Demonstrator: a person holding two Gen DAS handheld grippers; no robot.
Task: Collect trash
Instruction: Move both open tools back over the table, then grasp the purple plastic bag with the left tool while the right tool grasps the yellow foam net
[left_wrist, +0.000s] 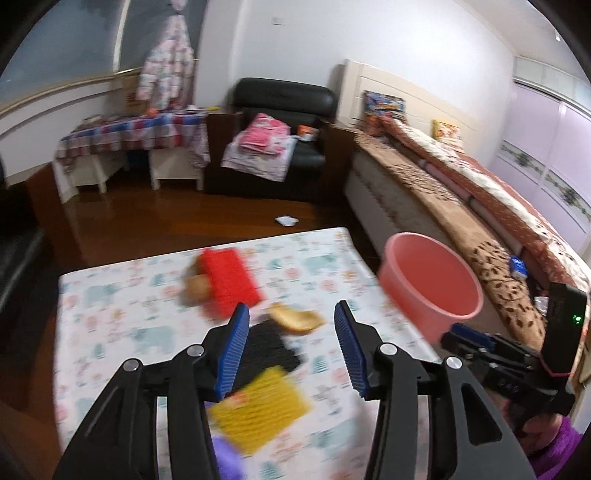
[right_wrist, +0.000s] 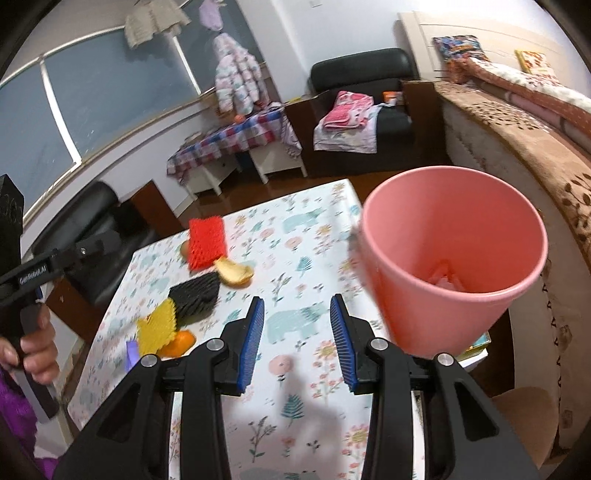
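- Left gripper (left_wrist: 291, 332): nearest the lens, blue-padded fingers spread, holding nothing, above the black foam net (left_wrist: 271, 349) and yellow foam net (left_wrist: 260, 410).
- Right gripper (right_wrist: 297, 325): fingers likewise spread and empty, over bare cloth of the desk (right_wrist: 306, 229), just beside the pink bin (right_wrist: 452, 254).
- Trash: red foam net (left_wrist: 231, 280), the black and yellow nets, and a fruit peel (left_wrist: 297, 317) lie clustered mid-desk; the bin stands at the desk's right edge.
- Handling, as judged: the nets look light, soft and springy, best pinched across an edge; the peel looks limp and possibly slick, best taken at its thick rim.
- Unclear: motion blur smears the left view; a brownish lump (left_wrist: 197, 288) beside the red net, a purple scrap (right_wrist: 131, 354) and the pale contents of the bin cannot be identified.
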